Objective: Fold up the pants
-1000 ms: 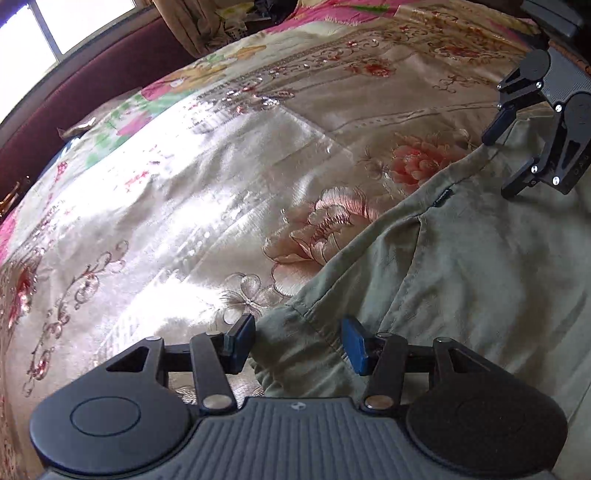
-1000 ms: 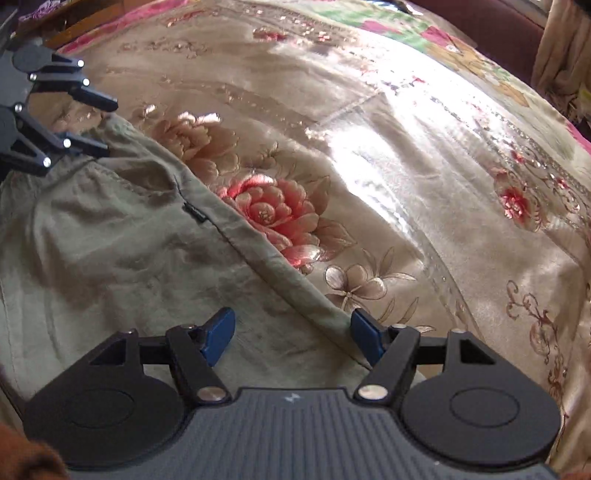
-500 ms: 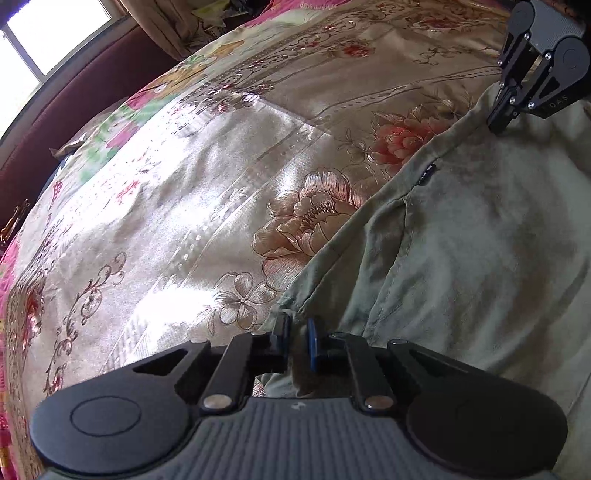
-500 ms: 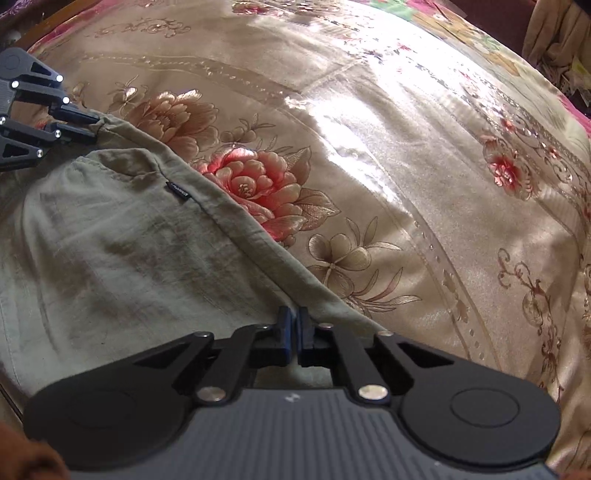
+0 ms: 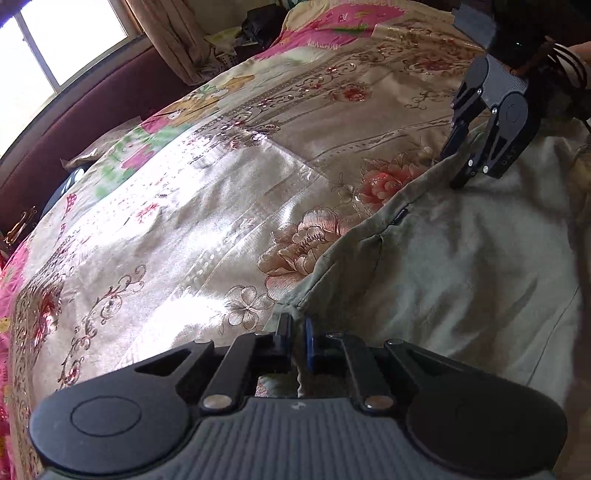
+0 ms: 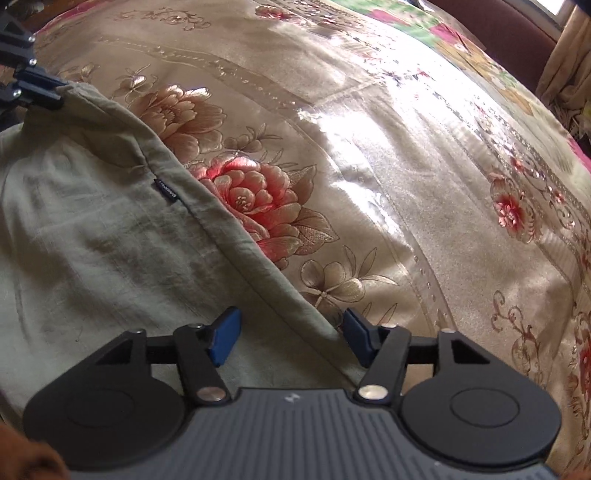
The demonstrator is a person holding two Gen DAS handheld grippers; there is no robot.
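Olive-green pants (image 5: 461,266) lie spread on a shiny floral bedspread (image 5: 221,184). My left gripper (image 5: 294,332) is shut on a corner of the pants' edge, with the cloth pinched between its blue pads. The same gripper (image 6: 57,94) shows at the far left of the right wrist view, holding that corner a little off the bed. My right gripper (image 6: 290,338) points steeply down at the pants (image 6: 92,229) farther along the same edge. Its jaws are opening: the hem runs between the blue pads (image 6: 225,338), which do not press on it. The right gripper (image 5: 451,169) also appears in the left wrist view.
The bedspread (image 6: 406,184) stretches far beyond the pants. A dark red headboard (image 5: 92,122), a bright window (image 5: 55,48) and a curtain (image 5: 166,40) stand behind it. Dark clutter (image 5: 258,22) lies at the bed's far end. A hand (image 5: 580,48) holds the right gripper.
The left gripper closed on the pants' corner and rose a little with it. The right gripper shut on the edge, then opened again.
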